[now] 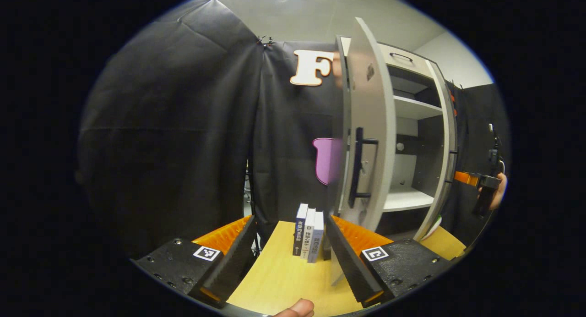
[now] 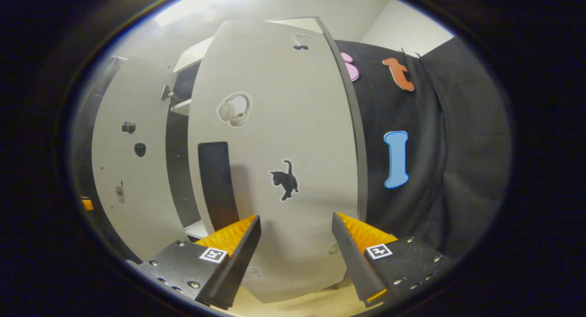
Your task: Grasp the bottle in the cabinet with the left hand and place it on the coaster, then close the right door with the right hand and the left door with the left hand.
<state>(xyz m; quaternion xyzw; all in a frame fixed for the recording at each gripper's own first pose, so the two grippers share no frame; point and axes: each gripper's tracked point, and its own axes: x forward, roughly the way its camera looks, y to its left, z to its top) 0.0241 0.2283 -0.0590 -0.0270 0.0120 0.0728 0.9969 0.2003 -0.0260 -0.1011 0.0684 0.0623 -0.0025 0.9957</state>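
Both fingers of the left gripper stood well apart with nothing between them, held low over the yellow tabletop. A fingertip of the person's hand showed at the bottom edge of the left gripper view. Ahead of the gripper, three books stood upright on the table, close together. Just to their right hung the cabinet's left door, swung open and seen nearly edge-on, with its dark bar handle facing the gripper. Behind it the cabinet showed pale shelves, and the right door stood open too. Farther right, the other gripper and the hand holding it showed near that door. The bottle and the coaster could not be made out.

In the right gripper view, the right gripper also had its fingers spread, empty, close before the right door's outer face, just below a black cat sticker.
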